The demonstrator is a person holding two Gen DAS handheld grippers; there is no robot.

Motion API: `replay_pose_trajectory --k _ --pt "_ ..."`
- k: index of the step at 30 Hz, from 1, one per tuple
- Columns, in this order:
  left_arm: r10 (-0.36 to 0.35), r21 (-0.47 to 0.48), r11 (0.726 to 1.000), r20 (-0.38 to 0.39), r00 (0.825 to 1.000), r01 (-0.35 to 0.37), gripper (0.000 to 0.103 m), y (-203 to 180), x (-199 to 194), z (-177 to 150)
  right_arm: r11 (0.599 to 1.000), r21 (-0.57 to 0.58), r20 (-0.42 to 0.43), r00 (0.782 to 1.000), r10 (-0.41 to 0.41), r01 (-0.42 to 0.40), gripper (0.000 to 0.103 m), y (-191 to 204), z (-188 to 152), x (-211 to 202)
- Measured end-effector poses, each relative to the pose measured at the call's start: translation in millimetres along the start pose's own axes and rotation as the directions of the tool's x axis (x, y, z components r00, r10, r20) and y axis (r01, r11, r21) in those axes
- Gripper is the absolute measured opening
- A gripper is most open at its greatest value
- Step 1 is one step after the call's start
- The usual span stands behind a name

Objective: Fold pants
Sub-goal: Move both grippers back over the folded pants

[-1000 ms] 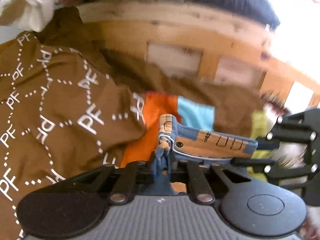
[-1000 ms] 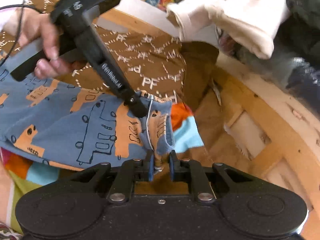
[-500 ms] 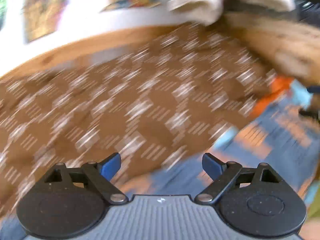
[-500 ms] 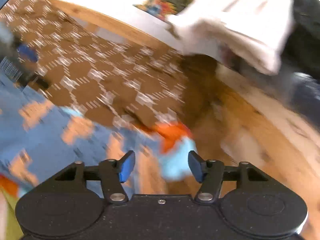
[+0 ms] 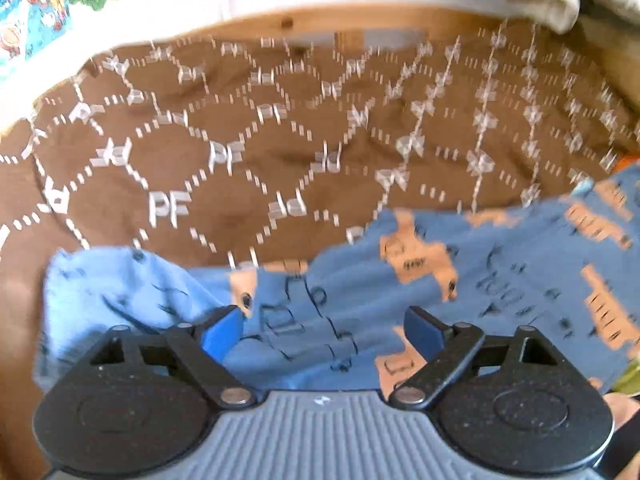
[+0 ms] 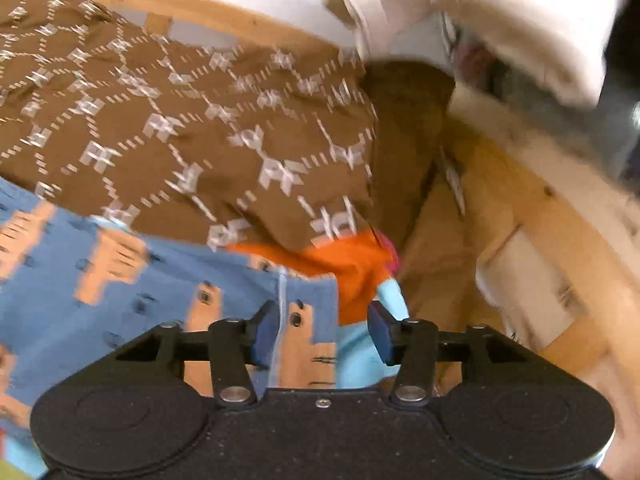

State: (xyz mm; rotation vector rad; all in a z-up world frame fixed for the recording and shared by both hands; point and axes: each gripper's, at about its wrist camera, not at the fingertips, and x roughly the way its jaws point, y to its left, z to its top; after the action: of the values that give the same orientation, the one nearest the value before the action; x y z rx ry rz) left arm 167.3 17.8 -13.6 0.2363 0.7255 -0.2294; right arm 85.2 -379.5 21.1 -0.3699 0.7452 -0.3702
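The blue pants (image 5: 360,280) with orange vehicle prints lie flat across the lower part of the left wrist view, on a brown cloth (image 5: 240,140) printed with white letters. My left gripper (image 5: 324,328) hovers over them, its jaws wide and still opening, pads pressing on nothing. In the right wrist view the pants (image 6: 120,300) end at a stitched edge that runs between the fingers of my right gripper (image 6: 323,332). Its jaws stand apart and are closing, with the fabric below them and not pinched.
An orange cloth (image 6: 352,264) and a light blue cloth (image 6: 356,352) stick out under the pants' edge. A wooden frame (image 6: 540,208) runs along the right and back. A white garment (image 6: 480,20) hangs over the rail at the top right.
Both grippers let go of the pants' edge and opened. My left gripper swung away to the left along the pants and rolled. The right one drew back slightly.
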Motion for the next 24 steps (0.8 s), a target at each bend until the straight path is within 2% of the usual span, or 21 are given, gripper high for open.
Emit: replay_pose_trajectory --k 1,3,4,6,7,8,9,10,11,13,15,16,17,19,21,22,24 --pt "0.004 0.019 1.0 0.015 1.0 -0.005 0.095 -1 -3 2 1.0 -0.003 0.024 1.0 0.015 -0.015 0.052 9 3 -11" --pt "0.039 0.077 0.996 0.006 0.999 -0.039 0.095 -4 -2 4 0.992 0.005 0.04 0.991 0.127 -0.128 0.055 32 8 -25" --pt "0.071 0.102 0.992 -0.014 0.997 -0.069 0.095 -3 1 2 0.978 0.008 0.041 0.977 0.208 -0.208 0.057 44 10 -31" --pt "0.111 0.115 0.988 -0.063 0.992 -0.103 0.093 4 4 -9 0.925 -0.003 0.024 0.925 0.38 -0.38 0.06 71 9 -37" --pt "0.112 0.114 0.988 -0.072 0.991 -0.103 0.092 12 2 -15 0.906 -0.02 0.006 0.906 0.424 -0.424 0.06 82 6 -38" --pt "0.1 0.118 0.989 -0.065 0.993 -0.092 0.089 18 -3 -20 0.899 -0.05 -0.026 0.9 0.434 -0.435 0.06 93 3 -35" --pt "0.09 0.124 0.989 -0.055 0.994 -0.082 0.088 21 -9 -22 0.902 -0.082 -0.06 0.906 0.419 -0.423 0.064 101 -3 -30" --pt "0.087 0.115 0.99 -0.05 0.995 -0.081 0.089 25 -16 -22 0.907 -0.082 -0.064 0.911 0.408 -0.413 0.076 101 -9 -24" --pt "0.07 0.099 0.993 -0.043 0.997 -0.065 0.089 28 -25 -21 0.913 -0.043 -0.07 0.913 0.402 -0.405 0.079 94 -10 -19" --pt "0.039 0.062 0.997 -0.01 0.999 -0.038 0.097 37 -45 -17 0.916 0.061 -0.09 0.912 0.401 -0.396 0.072 79 -2 -15" --pt "0.065 0.012 0.998 0.041 0.997 -0.066 0.1 48 -61 -17 0.914 0.031 -0.025 0.914 0.404 -0.403 0.072 78 13 -25" --pt "0.088 -0.023 0.996 0.053 0.995 -0.087 0.1 54 -69 -17 0.903 -0.009 0.011 0.903 0.43 -0.429 0.072 82 22 -29" --pt "0.104 -0.056 0.993 0.055 0.993 -0.101 0.1 61 -72 -17 0.881 -0.041 0.033 0.881 0.472 -0.471 0.072 89 33 -29" --pt "0.135 -0.143 0.981 0.028 0.99 -0.13 0.096 77 -70 -20 0.802 -0.08 0.049 0.802 0.596 -0.591 0.072 107 54 -22" --pt "0.099 -0.25 0.963 -0.014 0.995 -0.1 0.093 94 -62 -24 0.679 -0.143 0.051 0.68 0.731 -0.72 0.067 131 76 -12" --pt "0.077 -0.29 0.954 0.002 0.997 -0.073 0.093 102 -60 -28 0.612 -0.18 0.046 0.615 0.788 -0.77 0.065 145 90 -4" --pt "0.05 -0.324 0.945 0.053 0.997 -0.031 0.093 110 -59 -33 0.507 -0.214 0.03 0.514 0.858 -0.835 0.063 165 119 12"
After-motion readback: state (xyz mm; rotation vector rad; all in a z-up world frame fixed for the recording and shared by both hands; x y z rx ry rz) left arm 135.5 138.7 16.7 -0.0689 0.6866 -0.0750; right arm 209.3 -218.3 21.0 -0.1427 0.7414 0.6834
